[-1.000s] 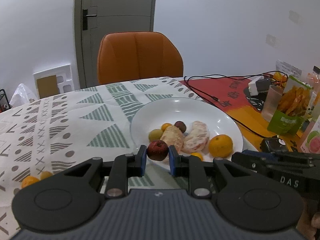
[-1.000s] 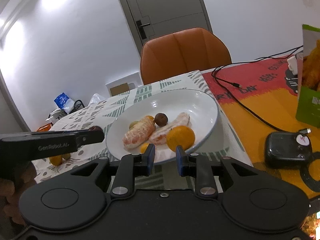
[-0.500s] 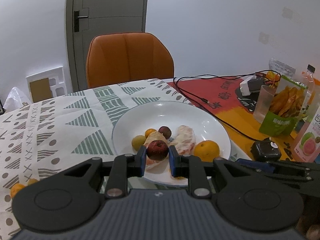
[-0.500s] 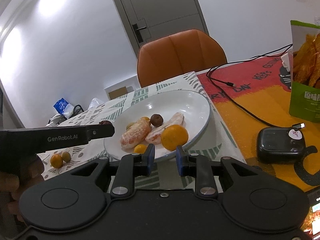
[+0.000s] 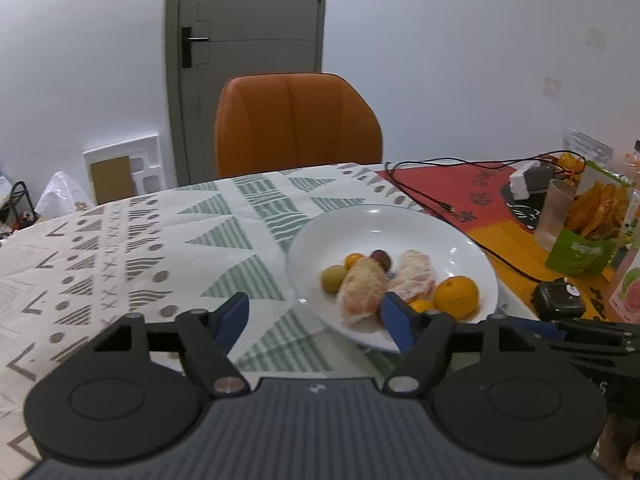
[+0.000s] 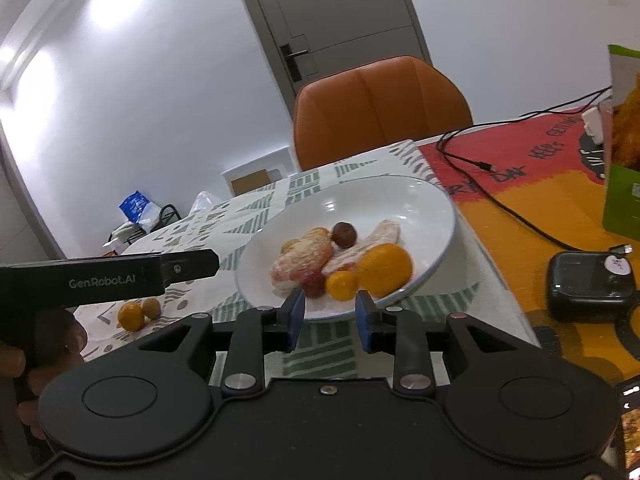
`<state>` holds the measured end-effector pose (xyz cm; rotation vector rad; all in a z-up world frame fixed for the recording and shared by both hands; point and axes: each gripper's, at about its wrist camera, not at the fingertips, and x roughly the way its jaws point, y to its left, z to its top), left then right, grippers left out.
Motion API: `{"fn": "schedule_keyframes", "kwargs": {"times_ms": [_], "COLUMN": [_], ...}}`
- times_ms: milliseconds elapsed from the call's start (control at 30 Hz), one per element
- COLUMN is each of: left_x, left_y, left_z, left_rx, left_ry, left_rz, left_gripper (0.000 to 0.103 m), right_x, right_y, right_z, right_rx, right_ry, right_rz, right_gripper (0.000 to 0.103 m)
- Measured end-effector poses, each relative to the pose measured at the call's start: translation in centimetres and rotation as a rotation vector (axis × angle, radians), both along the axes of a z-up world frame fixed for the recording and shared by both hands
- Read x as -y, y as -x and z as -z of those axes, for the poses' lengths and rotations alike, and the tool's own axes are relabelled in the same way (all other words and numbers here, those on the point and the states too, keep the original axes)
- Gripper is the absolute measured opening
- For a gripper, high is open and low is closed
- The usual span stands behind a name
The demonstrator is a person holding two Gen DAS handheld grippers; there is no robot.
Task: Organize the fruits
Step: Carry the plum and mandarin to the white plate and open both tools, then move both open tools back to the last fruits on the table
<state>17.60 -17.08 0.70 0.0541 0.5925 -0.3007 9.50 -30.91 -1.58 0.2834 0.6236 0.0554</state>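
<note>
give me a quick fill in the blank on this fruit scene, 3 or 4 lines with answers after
1. The fruit lies on a white ____ whose rim sits on the patterned tablecloth.
2. The left gripper has its jaws ____, with nothing between them.
3. The chair behind the table is ____ in colour.
4. Two small fruits lie off the plate, on the ____.

Answers: plate; open; orange; tablecloth

Both cams ride low on my claws, facing 12 o'clock across the bench toward the orange chair (image 5: 298,124). Left cam has the white plate (image 5: 400,224) close, at about 1 o'clock; right cam has it dead ahead, nearer. Plate, chair and door show in both.
</note>
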Motion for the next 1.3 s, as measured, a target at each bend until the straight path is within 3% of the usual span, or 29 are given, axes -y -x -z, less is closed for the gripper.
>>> {"fn": "schedule_keyframes", "kwargs": {"times_ms": [200, 333, 567, 1300], "left_x": [-2.5, -4.6, -8.0, -14.0], "left_y": [0.7, 1.1, 1.8, 1.4], "left_z": [0.0, -0.1, 0.1, 2.0], "left_rx": [0.014, 0.010, 0.009, -0.049], "left_ry": [-0.004, -0.003, -0.007, 0.023], "left_rz": [-0.057, -0.099, -0.162, -0.270], "left_gripper": [0.080, 0.082, 0.083, 0.083], "right_x": [-1.7, -3.3, -6.2, -11.5], "right_y": [-0.5, -0.9, -2.1, -4.9], "right_z": [-0.2, -0.4, -0.3, 0.4], "right_rx": [0.004, 0.013, 0.012, -0.029], "right_ry": [-0.019, -0.007, -0.008, 0.038], "right_rz": [-0.045, -0.071, -0.122, -0.227], "right_gripper": [0.040, 0.054, 0.063, 0.073]}}
